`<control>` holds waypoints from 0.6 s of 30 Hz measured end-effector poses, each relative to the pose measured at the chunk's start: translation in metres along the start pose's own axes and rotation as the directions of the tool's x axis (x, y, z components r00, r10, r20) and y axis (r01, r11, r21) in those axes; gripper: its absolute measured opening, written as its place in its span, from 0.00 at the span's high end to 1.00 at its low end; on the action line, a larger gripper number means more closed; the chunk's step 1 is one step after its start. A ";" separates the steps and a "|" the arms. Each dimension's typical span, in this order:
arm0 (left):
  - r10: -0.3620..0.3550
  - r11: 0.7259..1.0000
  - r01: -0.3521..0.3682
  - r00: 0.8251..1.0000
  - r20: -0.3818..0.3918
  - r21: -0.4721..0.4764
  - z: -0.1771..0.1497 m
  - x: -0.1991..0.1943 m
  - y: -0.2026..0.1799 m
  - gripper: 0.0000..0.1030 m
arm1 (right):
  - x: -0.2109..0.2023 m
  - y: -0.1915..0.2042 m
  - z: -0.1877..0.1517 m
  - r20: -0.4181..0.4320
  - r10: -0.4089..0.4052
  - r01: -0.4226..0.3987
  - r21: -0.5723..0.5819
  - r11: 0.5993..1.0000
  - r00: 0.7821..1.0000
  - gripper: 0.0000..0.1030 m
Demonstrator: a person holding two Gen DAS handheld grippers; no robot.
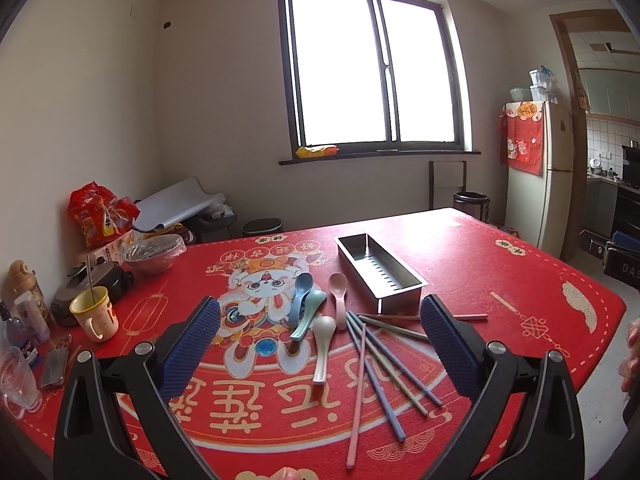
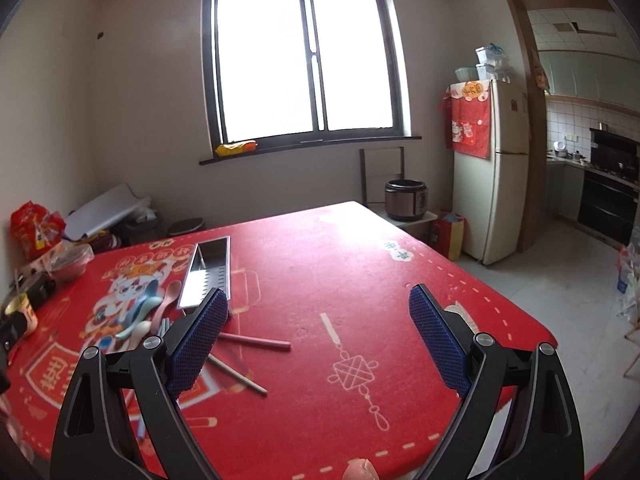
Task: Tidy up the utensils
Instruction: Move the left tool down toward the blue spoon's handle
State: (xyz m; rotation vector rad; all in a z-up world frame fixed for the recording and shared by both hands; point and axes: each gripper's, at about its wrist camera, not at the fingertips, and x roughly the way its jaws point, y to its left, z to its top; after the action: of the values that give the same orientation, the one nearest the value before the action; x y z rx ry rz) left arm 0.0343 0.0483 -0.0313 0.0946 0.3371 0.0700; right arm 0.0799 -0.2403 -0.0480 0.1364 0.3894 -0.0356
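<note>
From the left wrist view, the left gripper [image 1: 320, 328] hovered with its blue-padded jaws spread wide and nothing between them. Past the jaws, at mid-frame, lay the utensils. The chopsticks [image 1: 384, 372] fanned out from a meeting point near the tray's near end, their long axes running down toward the lower right of the frame, with one pink stick slanting to the lower centre. Four spoons clustered just left of them: a blue spoon [image 1: 301, 294], a teal spoon [image 1: 310, 312], a pink spoon [image 1: 339, 292] and a white spoon [image 1: 322, 342], bowls toward the top of the frame and handles pointing downward. The steel tray [image 1: 378, 270] sat empty just above, its long axis running from upper left to lower right. All rested on a red tablecloth [image 1: 500, 272] printed with a cartoon figure. A yellow mug [image 1: 94, 312] stood at the left edge, a window [image 1: 372, 68] filled the upper centre, and a refrigerator [image 1: 540, 168] stood at right.

From the right wrist view, the right gripper [image 2: 318, 334] likewise stood wide open and empty. The tray [image 2: 208, 276] lay left of centre, long axis nearly vertical in frame. Two stray chopsticks [image 2: 256, 342] lay across the cloth beside the left finger; the spoons were blurred at far left.
</note>
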 end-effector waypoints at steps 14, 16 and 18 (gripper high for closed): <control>-0.029 1.000 0.028 0.996 -0.088 -0.014 -0.021 0.073 0.043 0.05 | 0.101 0.044 -0.020 -0.139 0.153 -0.159 -0.039 0.986 0.978 0.14; -0.019 1.000 0.018 0.993 -0.116 -0.005 -0.023 0.085 0.045 0.05 | 0.111 0.050 -0.023 -0.166 0.163 -0.175 -0.056 0.983 0.973 0.14; -0.006 1.000 0.007 0.989 -0.148 0.004 -0.025 0.098 0.049 0.05 | 0.122 0.058 -0.026 -0.200 0.188 -0.205 -0.070 0.976 0.962 0.14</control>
State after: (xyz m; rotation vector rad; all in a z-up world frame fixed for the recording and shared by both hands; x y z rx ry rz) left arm 0.1153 0.1071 -0.0815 0.0926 0.4862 0.0700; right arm 0.1863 -0.1806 -0.1111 0.0890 0.5680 0.1930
